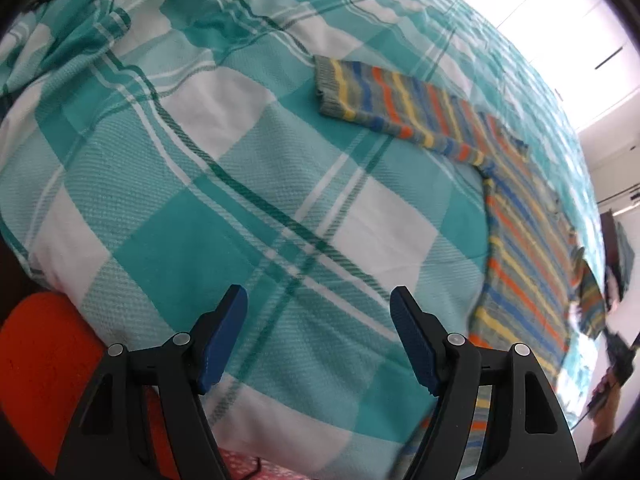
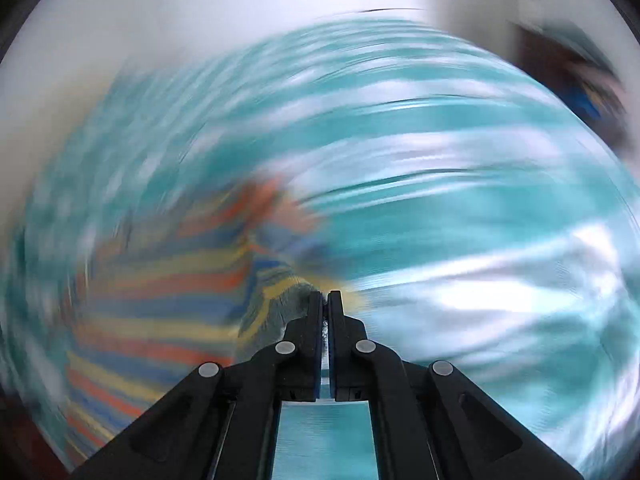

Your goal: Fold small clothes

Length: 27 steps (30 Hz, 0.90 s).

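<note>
A small knitted sweater [image 1: 528,248] with orange, yellow and blue stripes lies flat on the bed at the right of the left wrist view. One sleeve [image 1: 384,96] stretches out to the upper middle. My left gripper [image 1: 318,296] hovers open over bare bedcover, left of the sweater's hem, with nothing between its blue pads. The other sleeve [image 1: 592,304] rises toward my right gripper [image 1: 618,354] at the far right edge. The right wrist view is heavily blurred: my right gripper [image 2: 325,294] is shut, with the sleeve cuff [image 2: 292,300] pinched at its tips and the sweater [image 2: 160,320] to its left.
A teal and white plaid bedcover [image 1: 200,184] spreads over the whole bed and bunches into folds at the upper left. Something orange [image 1: 44,360] sits past the bed's near edge at the lower left. White cupboard doors [image 1: 560,12] stand beyond the bed. A person's hand [image 1: 604,396] carries the right gripper.
</note>
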Motion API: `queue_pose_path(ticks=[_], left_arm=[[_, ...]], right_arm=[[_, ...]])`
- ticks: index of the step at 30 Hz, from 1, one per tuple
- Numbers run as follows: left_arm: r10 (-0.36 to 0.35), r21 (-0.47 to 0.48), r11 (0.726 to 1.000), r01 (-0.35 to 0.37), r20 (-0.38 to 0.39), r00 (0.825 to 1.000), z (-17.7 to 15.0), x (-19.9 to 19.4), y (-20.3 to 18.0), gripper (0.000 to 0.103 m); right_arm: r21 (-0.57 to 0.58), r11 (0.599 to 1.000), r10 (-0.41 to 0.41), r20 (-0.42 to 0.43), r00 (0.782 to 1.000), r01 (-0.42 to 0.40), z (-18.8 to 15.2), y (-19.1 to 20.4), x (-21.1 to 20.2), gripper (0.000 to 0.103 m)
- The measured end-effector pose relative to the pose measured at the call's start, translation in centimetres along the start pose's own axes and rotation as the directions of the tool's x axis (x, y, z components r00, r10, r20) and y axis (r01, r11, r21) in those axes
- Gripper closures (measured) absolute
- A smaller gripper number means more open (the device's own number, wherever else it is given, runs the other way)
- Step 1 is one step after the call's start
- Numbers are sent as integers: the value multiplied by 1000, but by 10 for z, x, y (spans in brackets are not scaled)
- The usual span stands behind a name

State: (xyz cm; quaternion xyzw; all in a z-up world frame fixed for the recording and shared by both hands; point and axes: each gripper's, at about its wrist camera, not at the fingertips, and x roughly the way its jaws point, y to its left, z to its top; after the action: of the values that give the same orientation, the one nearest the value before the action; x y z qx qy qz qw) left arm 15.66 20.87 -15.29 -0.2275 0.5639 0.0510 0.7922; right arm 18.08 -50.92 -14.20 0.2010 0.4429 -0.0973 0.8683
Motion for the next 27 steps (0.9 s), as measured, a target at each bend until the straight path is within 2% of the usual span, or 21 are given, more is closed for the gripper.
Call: queue_pose_path(ticks=[3, 6, 8, 11, 12, 14, 15, 16, 19, 21, 22, 24, 25, 26, 27], left_arm=[[-37, -15, 999, 37, -23, 999, -2, 6, -12, 27], [-46, 4, 999, 46, -37, 998, -7, 9, -31, 27], [-53, 39, 998, 54, -39, 998, -12, 7, -47, 27], [-37, 81, 996, 40, -39, 999, -20, 3, -59, 27], [-32, 91, 995, 36, -39, 999, -22, 2, -61, 27], [-25, 102, 994, 28, -36, 999, -26, 1, -62, 27], [-23, 102, 994, 27, -34, 999, -28, 0, -61, 27], [-23, 98, 995, 27, -34, 999, -29, 0, -60, 27], [-35, 71, 997, 39, -58, 998, -32, 7, -57, 27], [-43, 52, 998, 47, -81, 996, -34, 13, -57, 28], [-51, 46, 997, 55, -80, 995, -34, 13, -57, 28], [-63, 34, 997, 65, -75, 995, -34, 12, -58, 28], [-70, 27, 997, 72, -75, 995, -33, 10, -57, 28], [-72, 23, 997, 74, -69, 995, -33, 6, -56, 28], [-70, 23, 997, 71, -61, 996, -33, 2, -55, 28]], right_arm=[[140, 990, -24, -14, 1000, 26, 7, -68, -13, 101], [308, 951, 27, -20, 999, -20, 2, -114, -9, 101], [400, 915, 51, -2, 999, -46, -1, -134, -6, 102], [488, 872, 49, -2, 999, -42, -5, -155, 1, 103], [512, 857, 81, -11, 997, -63, -7, -160, 6, 99], [551, 830, 119, -15, 993, -91, -12, -167, 6, 83], [565, 817, 138, -4, 990, -112, -19, -168, 1, 62], [572, 810, 153, 8, 988, -130, -27, -168, -5, 50], [596, 774, 248, 27, 968, -215, -57, -160, -11, 50], [588, 772, 295, 5, 956, -241, -71, -147, 2, 50], [566, 788, 292, 4, 956, -243, -72, -140, 8, 50], [482, 848, 237, 30, 971, -222, -68, -125, 19, 50], [452, 865, 223, 41, 974, -217, -67, -119, 25, 54], [441, 871, 225, 34, 974, -217, -66, -117, 32, 63], [443, 869, 248, -3, 969, -221, -65, -115, 40, 96]])
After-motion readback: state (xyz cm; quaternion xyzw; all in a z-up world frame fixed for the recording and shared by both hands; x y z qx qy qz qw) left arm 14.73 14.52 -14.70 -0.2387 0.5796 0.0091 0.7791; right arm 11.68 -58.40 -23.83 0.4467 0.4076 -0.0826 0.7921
